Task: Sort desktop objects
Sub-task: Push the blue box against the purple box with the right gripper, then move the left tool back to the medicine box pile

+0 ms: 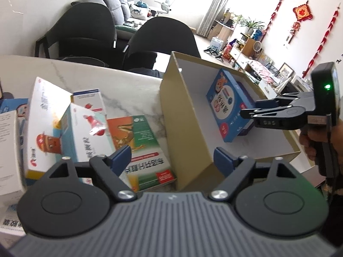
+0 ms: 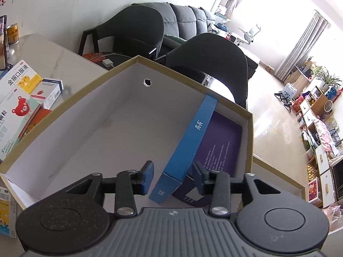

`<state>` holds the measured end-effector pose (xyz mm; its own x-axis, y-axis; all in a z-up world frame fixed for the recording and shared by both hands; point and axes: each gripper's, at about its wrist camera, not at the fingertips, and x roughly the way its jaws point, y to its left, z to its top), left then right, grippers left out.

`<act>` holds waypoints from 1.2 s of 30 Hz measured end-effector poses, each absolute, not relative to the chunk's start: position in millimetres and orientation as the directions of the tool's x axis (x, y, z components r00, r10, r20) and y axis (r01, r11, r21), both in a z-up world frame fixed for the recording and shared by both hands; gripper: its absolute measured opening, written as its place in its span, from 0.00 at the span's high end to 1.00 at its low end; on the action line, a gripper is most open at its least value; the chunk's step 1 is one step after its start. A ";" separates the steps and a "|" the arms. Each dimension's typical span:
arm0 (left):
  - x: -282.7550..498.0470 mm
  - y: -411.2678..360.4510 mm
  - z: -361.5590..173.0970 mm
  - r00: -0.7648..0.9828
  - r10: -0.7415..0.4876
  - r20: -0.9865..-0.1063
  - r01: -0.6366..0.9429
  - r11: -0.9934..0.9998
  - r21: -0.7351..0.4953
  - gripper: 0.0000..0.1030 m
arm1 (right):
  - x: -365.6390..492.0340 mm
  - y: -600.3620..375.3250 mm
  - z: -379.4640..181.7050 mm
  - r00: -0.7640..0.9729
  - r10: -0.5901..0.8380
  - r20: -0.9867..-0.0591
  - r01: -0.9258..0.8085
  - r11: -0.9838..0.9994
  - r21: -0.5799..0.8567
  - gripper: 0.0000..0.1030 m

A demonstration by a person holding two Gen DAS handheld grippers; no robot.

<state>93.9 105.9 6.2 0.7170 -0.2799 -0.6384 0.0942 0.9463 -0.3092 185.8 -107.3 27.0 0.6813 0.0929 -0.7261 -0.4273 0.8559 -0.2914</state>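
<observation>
The right gripper (image 2: 172, 176) is released, its fingers (image 2: 148, 176) apart either side of a blue box (image 2: 188, 147) that leans on a purple box (image 2: 223, 147) inside the carton (image 2: 70, 98). The left gripper (image 1: 171, 160) hangs spread and empty over the carton's near wall. Left of the carton, more boxes (image 1: 70, 128) lie heaped on the worktop (image 1: 128, 98).

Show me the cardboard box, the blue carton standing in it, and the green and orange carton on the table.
cardboard box (image 2: 120, 115), right wrist view, bare white floor.
blue carton (image 2: 190, 143), right wrist view, narrow top edge.
green and orange carton (image 1: 141, 147), left wrist view, printed face.
</observation>
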 end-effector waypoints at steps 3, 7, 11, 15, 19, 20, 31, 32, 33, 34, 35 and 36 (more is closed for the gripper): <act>87.1 111.9 5.0 0.724 -0.249 -0.643 0.072 0.955 -0.289 0.10 | 179.3 -108.5 30.1 0.698 0.103 -0.708 -0.418 0.862 -0.287 0.41; 78.0 125.6 2.7 0.739 -0.208 -0.641 0.028 0.960 -0.279 0.06 | 164.7 -109.0 36.4 0.732 0.122 -0.671 -0.404 0.870 -0.282 0.27; 69.7 138.2 2.8 0.750 -0.184 -0.635 0.002 0.961 -0.276 0.00 | 148.7 -109.3 45.0 0.764 0.138 -0.630 -0.388 0.879 -0.278 0.22; 61.1 149.5 1.8 0.759 -0.157 -0.632 -0.023 0.964 -0.266 0.00 | 133.3 -112.2 55.9 0.786 0.171 -0.594 -0.373 0.898 -0.235 0.17; 51.3 165.1 1.5 0.768 -0.124 -0.629 -0.059 0.963 -0.263 0.00 | 113.1 -116.5 67.0 0.817 0.211 -0.536 -0.360 0.914 -0.188 0.05; 48.5 169.3 1.7 0.770 -0.114 -0.627 -0.071 0.962 -0.263 0.00 | 108.0 -117.7 69.7 0.822 0.223 -0.525 -0.360 0.917 -0.174 0.05; 35.1 210.5 -6.3 0.773 0.011 -0.635 -0.210 0.948 -0.239 0.01 | 69.5 -123.1 82.1 0.835 0.293 -0.465 -0.367 0.927 -0.074 0.01; 34.8 213.3 -7.4 0.773 0.017 -0.635 -0.219 0.945 -0.242 0.03 | 67.8 -123.5 82.1 0.835 0.294 -0.464 -0.365 0.928 -0.069 0.01; 34.4 215.8 -8.3 0.773 0.022 -0.634 -0.227 0.943 -0.243 0.03 | 66.7 -124.1 82.0 0.835 0.292 -0.466 -0.362 0.930 -0.065 0.02; 34.0 216.9 -8.6 0.774 0.028 -0.633 -0.231 0.943 -0.241 0.03 | 65.6 -124.8 81.9 0.835 0.290 -0.467 -0.358 0.932 -0.062 0.01; 33.7 218.0 -8.9 0.775 0.034 -0.631 -0.236 0.942 -0.239 0.04 | 64.5 -125.5 82.0 0.836 0.288 -0.467 -0.354 0.934 -0.057 0.01; 33.3 219.1 -9.2 0.776 0.040 -0.629 -0.240 0.942 -0.236 0.04 | 63.3 -126.1 82.2 0.837 0.287 -0.467 -0.349 0.936 -0.051 0.02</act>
<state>33.3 219.1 -9.2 0.7761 0.0398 -0.6294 -0.2400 0.9415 -0.2365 63.3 -126.1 82.2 0.8367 0.2867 -0.4665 -0.3491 0.9357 -0.0510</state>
